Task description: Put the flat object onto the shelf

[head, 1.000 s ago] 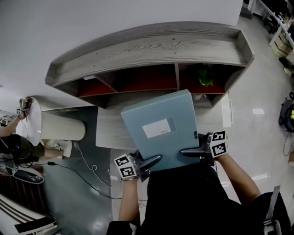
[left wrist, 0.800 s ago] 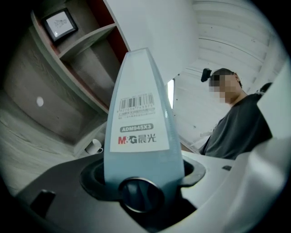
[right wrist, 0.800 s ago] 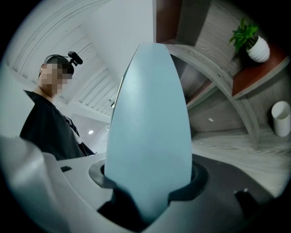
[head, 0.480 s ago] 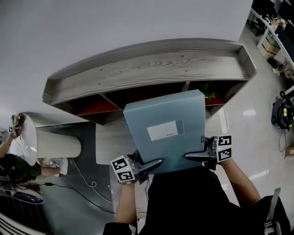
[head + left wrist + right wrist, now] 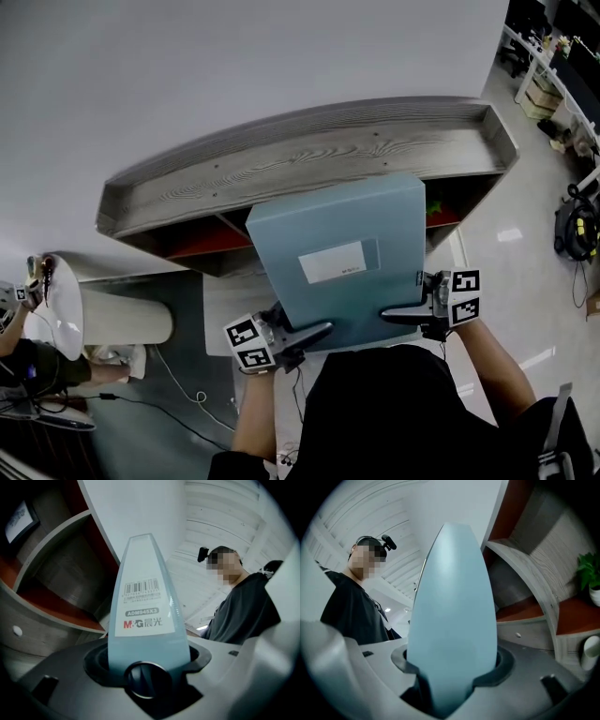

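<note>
A flat light-blue file box (image 5: 337,253) with a white label is held level between both grippers, in front of a grey wooden shelf (image 5: 309,159) with red-backed compartments. My left gripper (image 5: 314,331) is shut on the box's near left corner and my right gripper (image 5: 398,314) on its near right edge. The box's far edge overlaps the front lip of the shelf top. In the left gripper view the box's labelled spine (image 5: 143,616) fills the jaws of the left gripper (image 5: 147,667). The right gripper view shows the box's plain side (image 5: 452,611) clamped in the right gripper (image 5: 450,677).
A green plant (image 5: 587,573) stands in the right shelf compartment. A low pale table (image 5: 230,300) sits under the box. A white round object (image 5: 66,305) and cables (image 5: 178,394) lie at the left; a black bag (image 5: 572,225) is at the right.
Both grippers and the box have risen and moved toward the shelf. The box now hides the middle compartments, and its far edge reaches the shelf top's front lip.
</note>
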`<state>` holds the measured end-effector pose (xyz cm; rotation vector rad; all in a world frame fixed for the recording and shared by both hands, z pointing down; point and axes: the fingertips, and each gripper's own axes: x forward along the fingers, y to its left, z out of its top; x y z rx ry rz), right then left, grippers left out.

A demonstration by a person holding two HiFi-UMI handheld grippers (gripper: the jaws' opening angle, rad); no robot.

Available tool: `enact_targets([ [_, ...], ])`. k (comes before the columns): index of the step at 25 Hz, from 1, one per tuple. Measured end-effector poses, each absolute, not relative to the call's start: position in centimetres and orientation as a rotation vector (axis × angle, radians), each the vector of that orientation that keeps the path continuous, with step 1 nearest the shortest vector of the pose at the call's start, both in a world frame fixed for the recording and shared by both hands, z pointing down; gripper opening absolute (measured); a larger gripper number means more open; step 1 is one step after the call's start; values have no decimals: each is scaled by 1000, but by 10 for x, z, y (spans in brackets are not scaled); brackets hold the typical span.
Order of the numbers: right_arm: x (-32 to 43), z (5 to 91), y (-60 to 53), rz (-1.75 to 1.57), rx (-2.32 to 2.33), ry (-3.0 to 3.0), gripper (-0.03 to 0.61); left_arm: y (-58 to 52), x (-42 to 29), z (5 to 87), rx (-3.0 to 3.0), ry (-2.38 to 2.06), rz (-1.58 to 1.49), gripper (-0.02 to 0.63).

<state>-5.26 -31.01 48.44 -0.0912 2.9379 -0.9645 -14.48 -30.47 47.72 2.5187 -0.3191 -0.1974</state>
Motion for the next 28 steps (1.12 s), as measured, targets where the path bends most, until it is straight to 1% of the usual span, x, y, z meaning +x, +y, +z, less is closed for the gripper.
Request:
enact_targets([
  [21,-107,343,-396,-603,2,3033,282,-387,-197,338,2731,-418,-215,307],
  [28,-112,313,-394,-472,3,3044,282,-385,-202,309,2803,-433,-208,307],
])
